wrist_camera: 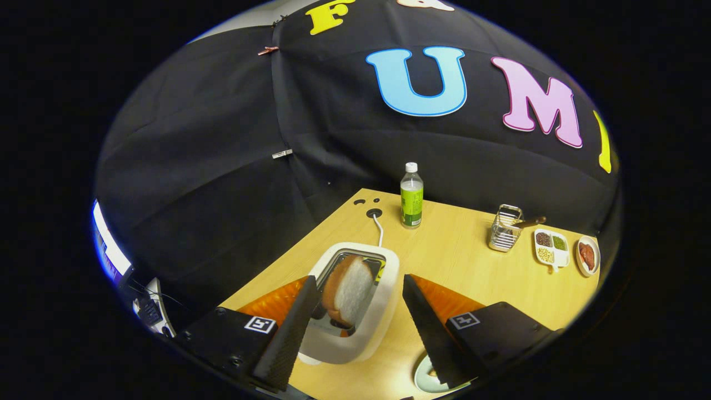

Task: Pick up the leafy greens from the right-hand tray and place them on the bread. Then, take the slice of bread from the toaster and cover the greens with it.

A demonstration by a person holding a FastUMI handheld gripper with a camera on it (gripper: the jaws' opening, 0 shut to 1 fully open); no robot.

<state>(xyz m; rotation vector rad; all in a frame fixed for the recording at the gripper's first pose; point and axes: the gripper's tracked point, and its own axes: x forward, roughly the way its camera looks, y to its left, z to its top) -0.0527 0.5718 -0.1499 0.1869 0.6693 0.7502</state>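
A white toaster [383,303] stands on the wooden table, right between my two fingers. A slice of bread [349,291] sticks up out of its slot, brown crust to the left and white crumb facing right. My gripper [361,286] is open, one finger on each side of the toaster's top, and neither finger touches the slice. The rim of a pale plate [425,379] peeks out under the right finger.
Beyond the toaster a clear bottle with a green label [411,195] stands near the table's back edge. Farther right are a wire basket [505,228], a white divided dish of beans [551,248] and a small bowl of red food [587,255]. The toaster's cord [378,228] runs to a table hole.
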